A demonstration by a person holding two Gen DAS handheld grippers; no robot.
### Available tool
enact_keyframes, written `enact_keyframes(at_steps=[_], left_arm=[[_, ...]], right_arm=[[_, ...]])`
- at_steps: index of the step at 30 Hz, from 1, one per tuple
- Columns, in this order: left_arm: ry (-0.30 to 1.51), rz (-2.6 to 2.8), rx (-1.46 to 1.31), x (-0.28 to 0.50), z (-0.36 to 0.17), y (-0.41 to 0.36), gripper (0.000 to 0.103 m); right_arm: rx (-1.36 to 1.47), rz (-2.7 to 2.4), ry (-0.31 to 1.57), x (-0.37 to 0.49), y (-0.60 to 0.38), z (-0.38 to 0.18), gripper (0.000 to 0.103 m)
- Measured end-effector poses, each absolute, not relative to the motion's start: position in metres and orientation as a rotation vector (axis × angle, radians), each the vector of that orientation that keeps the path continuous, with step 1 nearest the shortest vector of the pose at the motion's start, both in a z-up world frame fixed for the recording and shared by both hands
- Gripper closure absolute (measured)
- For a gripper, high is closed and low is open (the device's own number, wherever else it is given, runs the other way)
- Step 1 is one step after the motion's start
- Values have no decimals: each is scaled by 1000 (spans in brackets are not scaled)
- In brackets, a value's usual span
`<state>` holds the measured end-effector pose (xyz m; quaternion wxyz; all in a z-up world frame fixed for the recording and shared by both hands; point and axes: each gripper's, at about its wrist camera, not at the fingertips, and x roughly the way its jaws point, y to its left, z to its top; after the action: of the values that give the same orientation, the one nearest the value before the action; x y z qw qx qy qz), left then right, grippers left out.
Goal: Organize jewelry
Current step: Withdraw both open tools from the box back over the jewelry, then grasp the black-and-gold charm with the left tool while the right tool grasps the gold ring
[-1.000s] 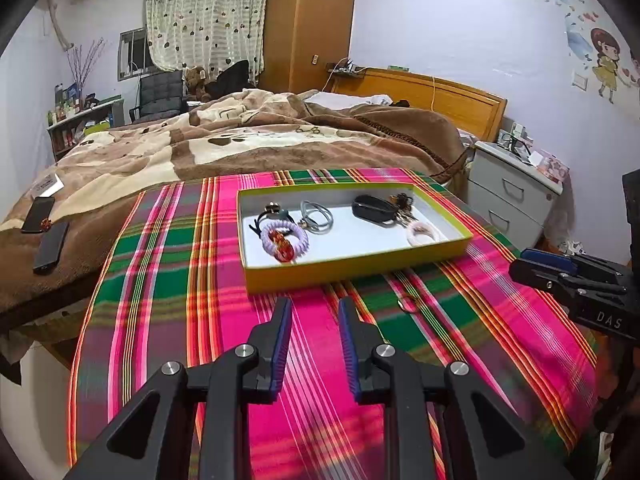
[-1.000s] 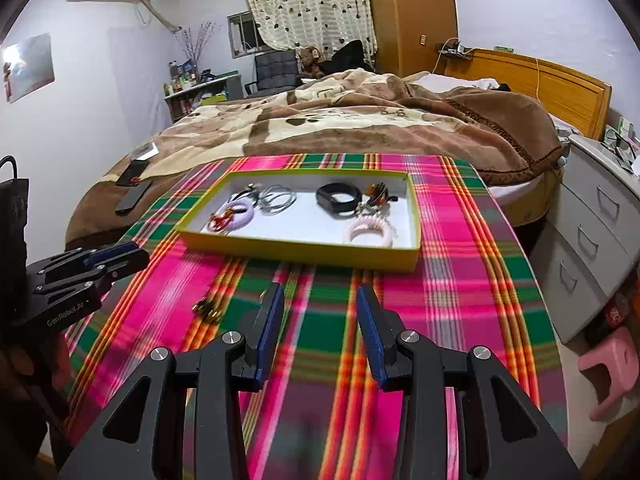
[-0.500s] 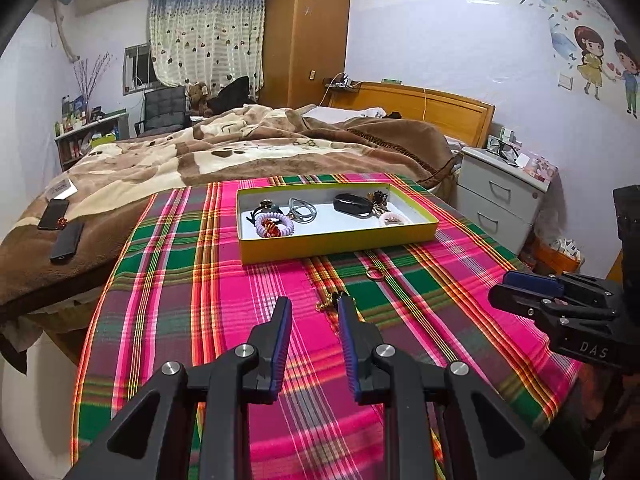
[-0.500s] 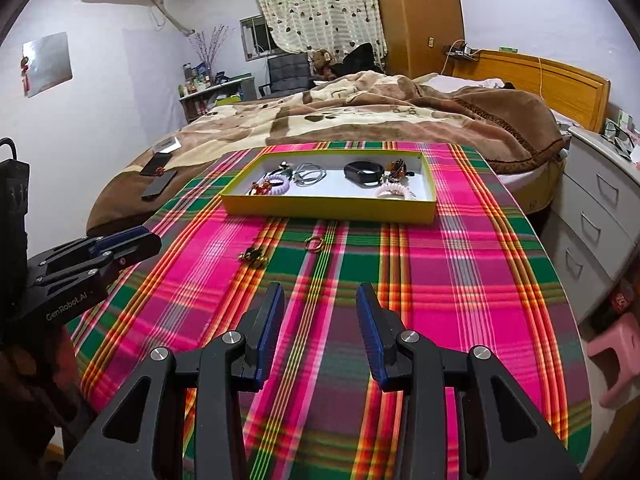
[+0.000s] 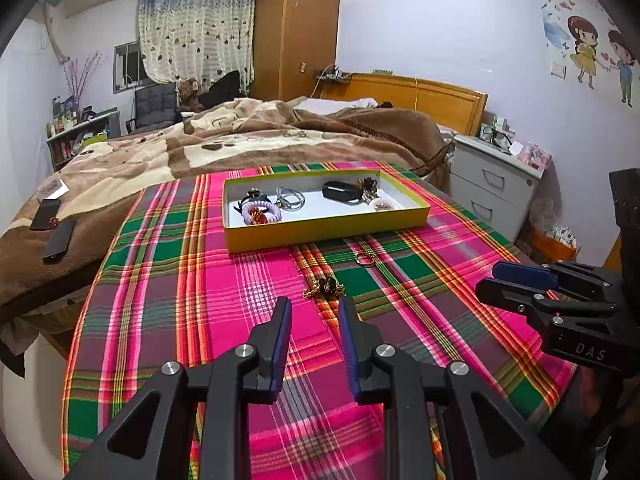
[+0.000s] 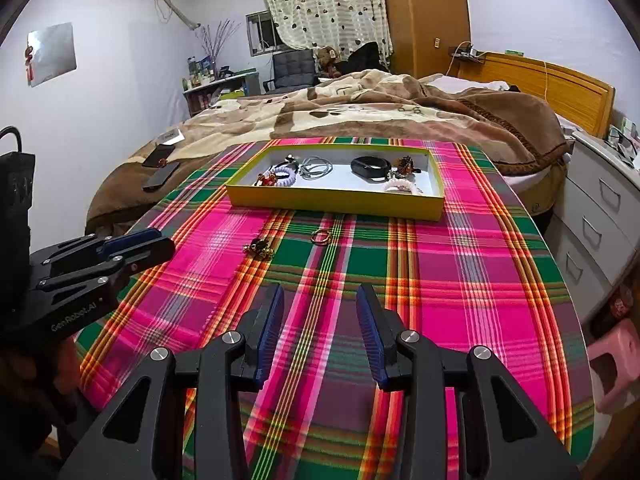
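**Now, two small pieces to put in the box**

Over on the left, the left gripper [image 5: 314,304]: fingers apart, nothing between them, holding nothing. Seems to hang over the checked cloth [image 5: 180,280], not on it.

Just in front of it, a small black and gold flower piece [image 5: 326,289]. Lies flat on the cloth, outside the box.

A bit further on and to the right, a thin gold ring [image 5: 365,259]. Also flat on the cloth, near the box but not in it.

Behind both, the yellow box [image 5: 320,234]. Inside already, from left to right: a purple curly band [image 5: 260,214], some grey loops [image 5: 290,199], a black band [image 5: 340,192] and a pale curly band [image 5: 382,204].

Far on the right, the right gripper [image 6: 320,292]: fingers wide apart too, empty, well short of the ring.

Probably next: pick up the flower piece or the ring and drop it in the box.

Plenty to go wrong here:

- Both pieces are small and flat, so easy to miss.
- Easy to pinch the cloth along with a piece and drag the box with it.
- Might send the ring sliding away if one finger hits it first.
- Might drop the flower piece halfway if held only by an edge.
- Could bump the two grippers together if both go for the same little spot.
- Could knock the box wall by coming in too low.
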<state>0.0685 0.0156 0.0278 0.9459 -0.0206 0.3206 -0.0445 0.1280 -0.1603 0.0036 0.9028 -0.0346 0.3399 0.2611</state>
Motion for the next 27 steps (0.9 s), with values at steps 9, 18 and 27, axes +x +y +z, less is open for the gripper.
enact_keyframes(at_steps=[9, 18, 27], left_arm=[[716, -122, -36, 104, 12, 10, 80], [809, -150, -51, 141, -7, 3, 70], [884, -139, -77, 164, -21, 1, 70]], right_arm=[[-80, 545, 714, 144, -154, 1, 63], [-88, 545, 729, 167, -149, -2, 63], [-89, 546, 739, 181, -149, -5, 63]])
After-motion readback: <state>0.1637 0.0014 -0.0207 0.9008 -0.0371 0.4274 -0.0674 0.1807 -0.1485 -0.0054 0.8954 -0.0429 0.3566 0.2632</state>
